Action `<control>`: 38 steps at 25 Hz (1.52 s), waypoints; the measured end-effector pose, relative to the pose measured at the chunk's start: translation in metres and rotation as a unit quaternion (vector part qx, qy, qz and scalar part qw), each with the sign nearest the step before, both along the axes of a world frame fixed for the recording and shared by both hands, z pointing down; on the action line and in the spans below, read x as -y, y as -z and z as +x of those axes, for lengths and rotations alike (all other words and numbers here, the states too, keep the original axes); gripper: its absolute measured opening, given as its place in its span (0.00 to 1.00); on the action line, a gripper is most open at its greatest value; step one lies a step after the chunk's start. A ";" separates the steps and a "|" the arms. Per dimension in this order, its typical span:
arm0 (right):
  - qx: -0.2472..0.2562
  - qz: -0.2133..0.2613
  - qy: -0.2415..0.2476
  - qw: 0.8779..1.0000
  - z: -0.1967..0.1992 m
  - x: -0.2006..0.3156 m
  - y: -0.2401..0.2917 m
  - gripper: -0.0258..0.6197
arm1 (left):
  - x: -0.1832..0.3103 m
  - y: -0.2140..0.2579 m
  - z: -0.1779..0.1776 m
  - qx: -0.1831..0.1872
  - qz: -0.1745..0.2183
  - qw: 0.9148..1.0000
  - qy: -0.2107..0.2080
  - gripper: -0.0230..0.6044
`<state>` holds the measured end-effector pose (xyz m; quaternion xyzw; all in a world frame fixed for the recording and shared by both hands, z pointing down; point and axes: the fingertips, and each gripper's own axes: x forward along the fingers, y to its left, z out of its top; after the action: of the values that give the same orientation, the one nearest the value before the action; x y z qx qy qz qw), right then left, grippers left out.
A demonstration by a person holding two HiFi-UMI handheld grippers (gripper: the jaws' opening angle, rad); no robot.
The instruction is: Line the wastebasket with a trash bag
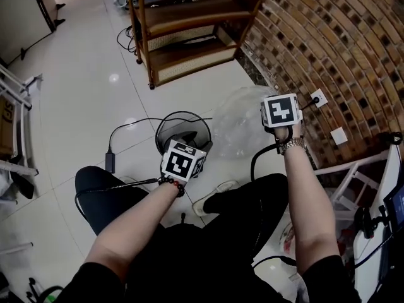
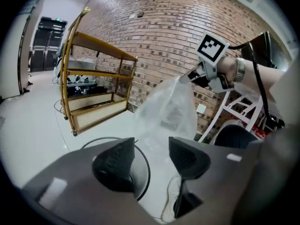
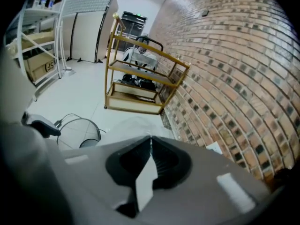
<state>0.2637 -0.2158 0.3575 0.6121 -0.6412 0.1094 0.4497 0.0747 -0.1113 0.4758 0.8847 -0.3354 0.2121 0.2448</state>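
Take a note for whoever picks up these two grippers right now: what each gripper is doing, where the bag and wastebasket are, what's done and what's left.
Left gripper: open, empty, low beside the wastebasket.
Right gripper: shut on the clear trash bag, held up near the brick wall; the bag hangs beside the basket, not in it.
Wastebasket: upright on the floor, no liner visible.
Done: bag picked up and lifted.
Left: probably catch the bag's edge with the left gripper, spread the mouth, lower it into the basket, fold the edge over the rim.
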 end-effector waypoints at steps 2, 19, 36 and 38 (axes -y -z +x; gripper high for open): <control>0.004 0.009 0.005 1.000 -0.004 -0.001 0.018 0.04 | -0.005 -0.008 0.002 -0.017 -0.020 1.000 0.008 0.39; 0.070 0.067 0.049 0.994 -0.065 -0.009 0.123 0.04 | -0.015 -0.037 0.022 -0.116 -0.145 0.980 0.074 0.46; 0.163 0.043 0.069 0.983 -0.098 -0.034 0.099 0.04 | -0.004 0.030 -0.083 -0.154 -0.046 0.974 0.158 0.04; 0.173 0.037 0.071 0.982 -0.102 -0.038 0.091 0.04 | -0.008 0.040 -0.096 -0.148 -0.044 0.976 0.154 0.04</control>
<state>0.1619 -0.1777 0.2661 0.5529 -0.7548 0.1582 0.3156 -0.0214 -0.1028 0.4358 0.8325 -0.4179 0.0532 0.3598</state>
